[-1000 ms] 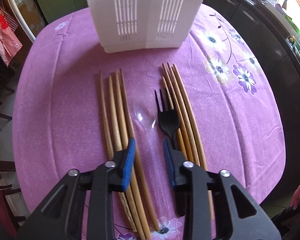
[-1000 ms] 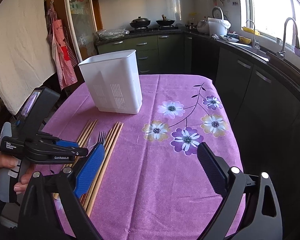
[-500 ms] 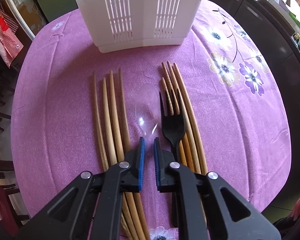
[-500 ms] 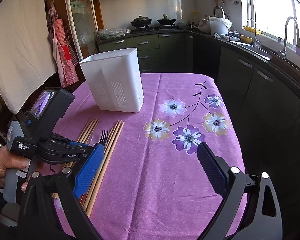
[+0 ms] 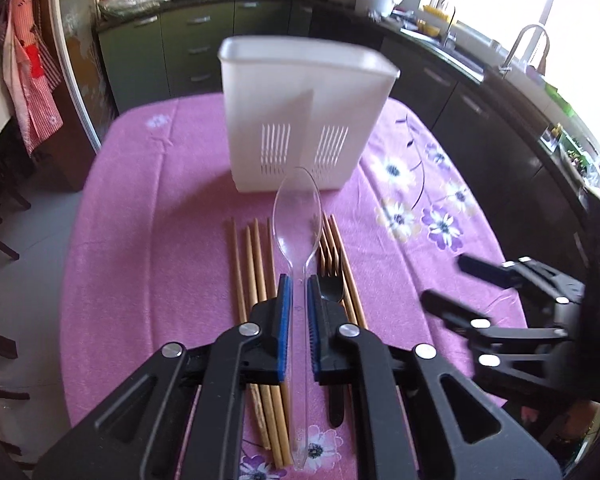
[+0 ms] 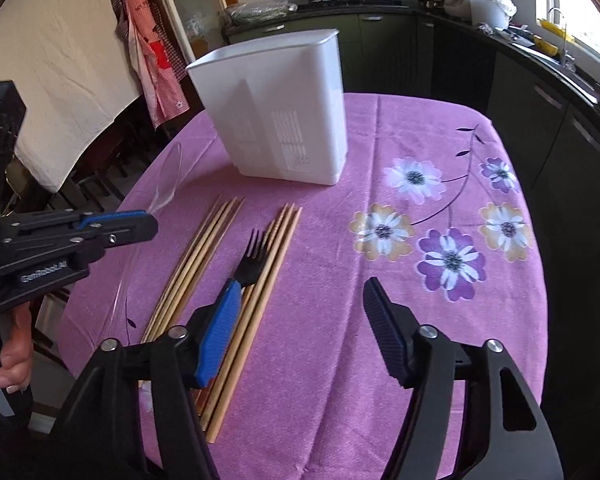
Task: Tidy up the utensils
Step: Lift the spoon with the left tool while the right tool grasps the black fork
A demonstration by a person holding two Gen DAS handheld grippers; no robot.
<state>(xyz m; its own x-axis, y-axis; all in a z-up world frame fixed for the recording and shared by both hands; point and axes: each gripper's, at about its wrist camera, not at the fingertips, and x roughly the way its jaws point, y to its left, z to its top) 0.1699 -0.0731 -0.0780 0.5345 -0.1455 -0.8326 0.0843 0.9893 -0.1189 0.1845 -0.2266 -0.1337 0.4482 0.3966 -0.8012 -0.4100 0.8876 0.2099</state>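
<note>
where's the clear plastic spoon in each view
Left wrist view: clear plastic spoon sits centre frame, its handle clamped in the left gripper, bowl pointing at the white utensil holder.
Right wrist view: only a faint glint of it at the left edge, ahead of the left gripper.
Shared landmark: the black fork among the chopsticks.

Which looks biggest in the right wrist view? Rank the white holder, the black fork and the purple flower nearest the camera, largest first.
1. White holder, by far the largest.
2. Purple flower and black fork: too close to rank. The fork's handle is hidden behind a blue finger, so only its head shows.
</note>
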